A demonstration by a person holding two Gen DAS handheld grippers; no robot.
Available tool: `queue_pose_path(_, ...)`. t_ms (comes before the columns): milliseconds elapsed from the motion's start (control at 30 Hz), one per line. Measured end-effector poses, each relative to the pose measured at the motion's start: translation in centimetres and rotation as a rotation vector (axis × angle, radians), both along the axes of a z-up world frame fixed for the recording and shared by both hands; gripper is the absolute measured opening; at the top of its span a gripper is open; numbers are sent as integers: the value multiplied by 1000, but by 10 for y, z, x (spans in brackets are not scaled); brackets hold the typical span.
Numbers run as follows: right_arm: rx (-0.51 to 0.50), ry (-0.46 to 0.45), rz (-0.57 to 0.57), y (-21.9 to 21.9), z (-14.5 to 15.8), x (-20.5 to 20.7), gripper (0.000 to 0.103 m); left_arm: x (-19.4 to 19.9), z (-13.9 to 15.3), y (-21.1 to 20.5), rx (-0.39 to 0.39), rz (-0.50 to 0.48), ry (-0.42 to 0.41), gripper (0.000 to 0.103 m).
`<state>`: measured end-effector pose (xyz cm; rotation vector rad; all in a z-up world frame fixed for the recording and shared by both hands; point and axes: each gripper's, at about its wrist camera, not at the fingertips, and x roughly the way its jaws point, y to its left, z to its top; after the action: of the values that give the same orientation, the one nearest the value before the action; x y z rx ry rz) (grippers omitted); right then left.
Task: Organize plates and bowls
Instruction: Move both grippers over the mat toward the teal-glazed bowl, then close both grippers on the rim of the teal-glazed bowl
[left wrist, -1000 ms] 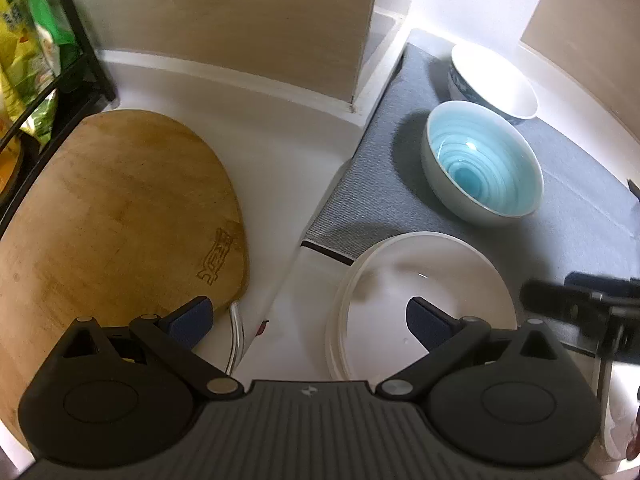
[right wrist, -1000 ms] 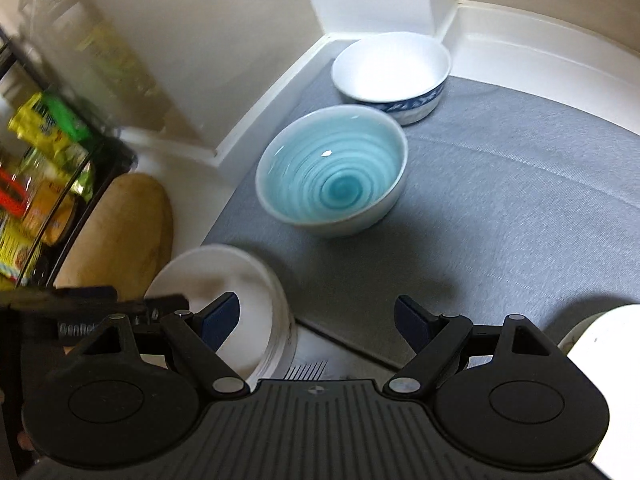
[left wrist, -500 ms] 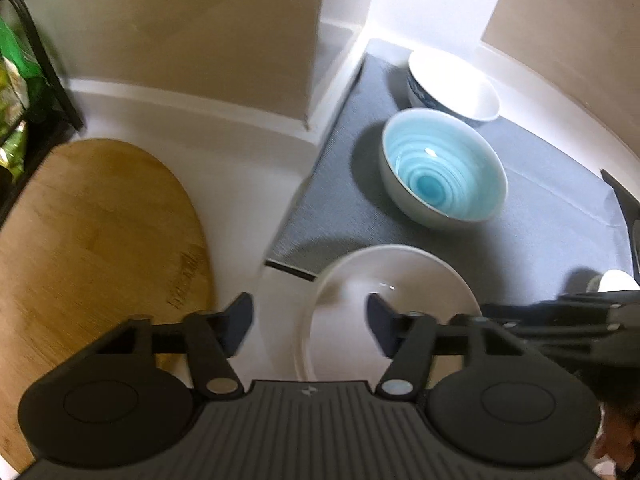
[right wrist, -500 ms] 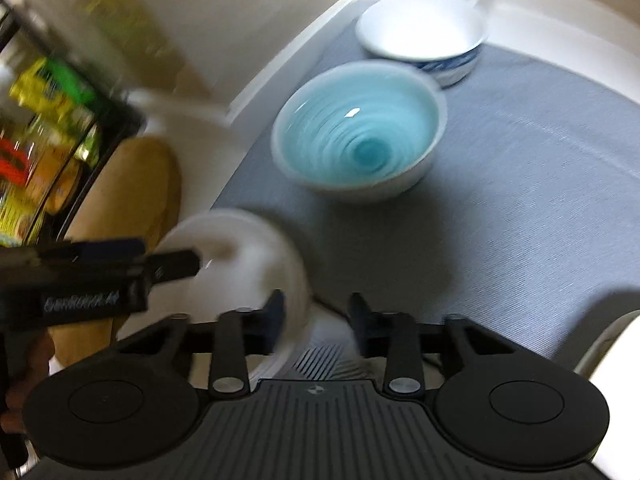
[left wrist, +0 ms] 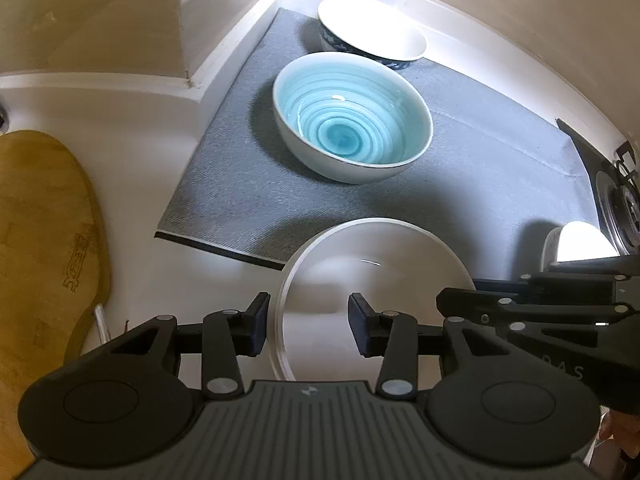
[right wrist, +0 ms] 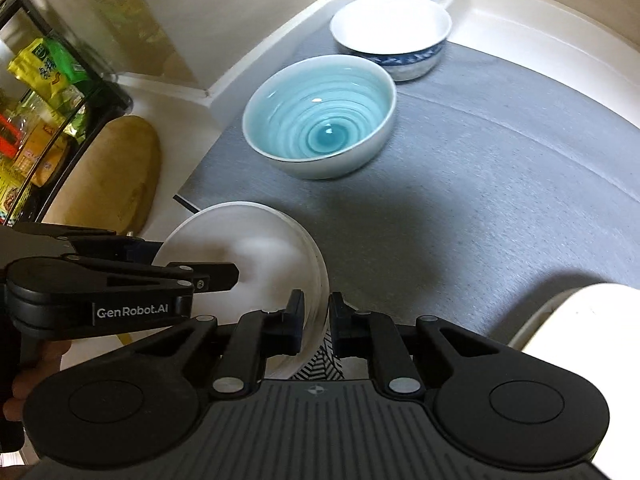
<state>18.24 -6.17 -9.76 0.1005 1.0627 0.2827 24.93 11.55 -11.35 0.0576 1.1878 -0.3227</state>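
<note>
Your right gripper (right wrist: pixel 316 322) has its two fingers drawn in close on either side of the near rim of the round white plates (right wrist: pixel 256 248), clamping that rim between the pads. Your left gripper (left wrist: pixel 308 330) straddles the opposite rim of the same stack; its fingers stand visibly apart from the rim, so it is not clamped. In the left wrist view the white plates (left wrist: pixel 372 280) look like two stacked, lying half on the white countertop (left wrist: pixel 132 176) and half over the front edge of the grey textured mat (left wrist: pixel 480 160). Beyond them on the mat sits the pale blue ceramic bowl with a spiral-glazed inside (left wrist: pixel 352 120), upright, and just behind it the white bowl with a blue patterned band (left wrist: pixel 372 36), close to the corner of the wall. To your left lies the oval wooden cutting board (left wrist: pixel 44 232), flat on the counter and well apart from the plates. A black wire rack holding yellow and green packets (right wrist: pixel 44 92) stands past the board.
</note>
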Motion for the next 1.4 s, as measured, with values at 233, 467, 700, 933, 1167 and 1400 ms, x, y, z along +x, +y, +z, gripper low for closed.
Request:
queue_pose_path(233, 55, -61, -57, -12, 21, 1, 30, 7, 26, 12, 11, 57, -115, 102)
queue_pose_path(467, 90, -129, -152, -30, 41, 27, 53, 41, 39, 28, -61, 176, -169, 103)
queue_pose_path(700, 133, -104, -232, -42, 29, 66, 56, 76, 27, 21, -88, 237, -109, 103)
queue_pose_path(933, 129, -75, -260, -38, 12, 92, 56, 92, 9, 16, -45, 272, -58, 103)
queue_pose_path(1167, 110, -44, -263, -35, -1, 111, 56, 103, -3, 14, -22, 301, -26, 103)
queue_pose_path(1400, 99, -25, -264, -31, -11, 122, 56, 107, -11, 14, -11, 305, -3, 103)
